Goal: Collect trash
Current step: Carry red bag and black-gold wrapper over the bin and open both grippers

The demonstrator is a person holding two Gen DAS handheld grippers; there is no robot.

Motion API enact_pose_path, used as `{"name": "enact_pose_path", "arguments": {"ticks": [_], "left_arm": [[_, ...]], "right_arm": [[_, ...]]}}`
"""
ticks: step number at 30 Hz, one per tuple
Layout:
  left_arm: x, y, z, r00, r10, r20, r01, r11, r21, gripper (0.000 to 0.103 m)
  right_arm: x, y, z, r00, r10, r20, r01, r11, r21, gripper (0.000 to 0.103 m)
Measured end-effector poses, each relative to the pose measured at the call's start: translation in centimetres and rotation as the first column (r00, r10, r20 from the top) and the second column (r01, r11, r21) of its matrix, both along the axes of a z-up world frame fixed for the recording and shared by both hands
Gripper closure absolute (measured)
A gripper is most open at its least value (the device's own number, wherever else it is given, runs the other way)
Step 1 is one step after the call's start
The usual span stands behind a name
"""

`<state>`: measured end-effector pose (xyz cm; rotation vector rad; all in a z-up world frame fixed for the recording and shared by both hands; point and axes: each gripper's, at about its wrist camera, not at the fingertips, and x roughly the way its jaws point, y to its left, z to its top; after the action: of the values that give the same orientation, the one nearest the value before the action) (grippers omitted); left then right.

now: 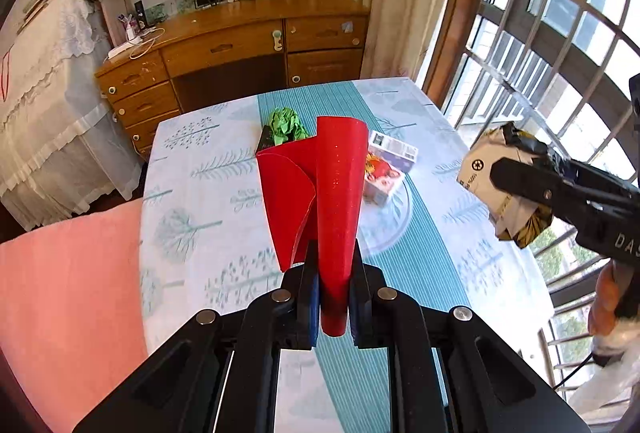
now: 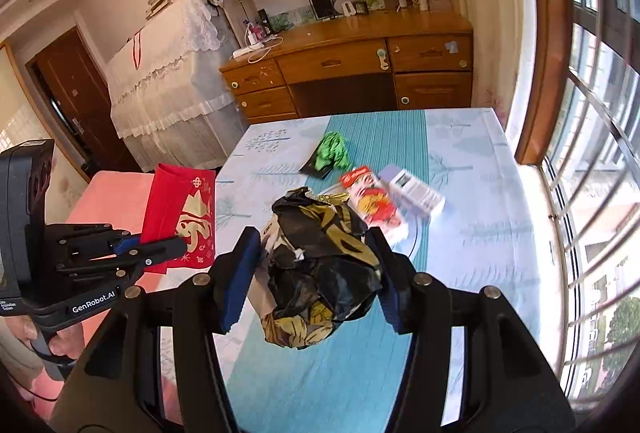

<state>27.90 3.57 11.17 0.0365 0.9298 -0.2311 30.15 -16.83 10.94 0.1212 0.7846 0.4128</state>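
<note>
1. The left gripper (image 1: pixel 334 273) has its jaws pressed almost together on a curled red paper sheet (image 1: pixel 320 193), which stands up out of the pads above the table (image 1: pixel 192 201). In the right wrist view the same sheet (image 2: pixel 180 209) shows a gold print and hangs off the table's left edge, over a pink cushion (image 2: pixel 116 197).
2. The right gripper (image 2: pixel 316 261) is held part-way apart, pinching a crumpled black and gold wrapper (image 2: pixel 320 265) between its blue pads. In the left wrist view that bundle (image 1: pixel 504 185) hangs past the table's right edge, in front of the barred window (image 1: pixel 560 53).
3. Trash left on the table: a crumpled green paper (image 2: pixel 332 151) lying on a small black card, far of centre, and a red and white snack packet (image 2: pixel 374 201) with a pale purple box (image 2: pixel 416 191) just right of it. Whether packet and box touch is hard to tell, as they are blurred.
4. The patterned cloth's near half is bare from the left edge to the right.
5. The table's right edge runs close along the window wall, leaving only a narrow strip there.
6. The far edge faces a wooden desk (image 2: pixel 352 57), with a gap of floor between.
7. Left of the table, beyond the cushion, stands furniture under a white lace cover (image 2: pixel 168 73).
8. A hand (image 2: pixel 48 337) grips the left gripper's handle at the near left.
</note>
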Motion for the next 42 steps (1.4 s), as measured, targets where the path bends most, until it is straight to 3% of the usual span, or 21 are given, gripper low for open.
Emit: {"name": "enact_pose_path", "arguments": {"ticks": [5,11,18,23,29,37,42], "left_arm": [[-9.2,2.5,0.3,0.999,-0.024,0.023,0.025,0.999,-0.021,0.092],[-18.1,4.9,-1.5,0.999,-0.034,-0.013,0.033,0.998,-0.054,0.092],[-26.5,4.6,-5.6,0.994,-0.045,-0.095,0.037,0.995,-0.089,0.092],[-29.1,2.8,-9.7,0.988,-0.023,-0.15,0.01,0.996,-0.085,0.092],[-31.2,0.2,-17.1,0.981,0.024,-0.194,-0.04,0.996,-0.078,0.092],[-30.9,-2.2,-32.4,0.954,0.064,-0.294,-0.091,0.993,-0.078,0.092],[-29.6,-2.5,-41.4,0.946,0.058,-0.318,-0.096,0.99,-0.107,0.092]], "right_arm": [[-11.4,2.7,0.5,0.996,-0.086,-0.004,0.086,0.996,0.025,0.052],[-21.8,5.0,-1.7,0.985,-0.146,-0.096,0.15,0.988,0.034,0.052],[-28.9,5.6,-6.1,0.964,-0.148,-0.219,0.149,0.989,-0.013,0.052],[-31.4,5.1,-10.1,0.949,-0.152,-0.277,0.147,0.988,-0.04,0.051],[-31.1,3.6,-18.1,0.931,-0.146,-0.333,0.128,0.989,-0.077,0.051],[-31.0,1.9,-34.2,0.883,-0.176,-0.434,0.155,0.984,-0.083,0.05],[-30.3,2.1,-42.5,0.882,-0.176,-0.437,0.157,0.984,-0.08,0.049]]}}
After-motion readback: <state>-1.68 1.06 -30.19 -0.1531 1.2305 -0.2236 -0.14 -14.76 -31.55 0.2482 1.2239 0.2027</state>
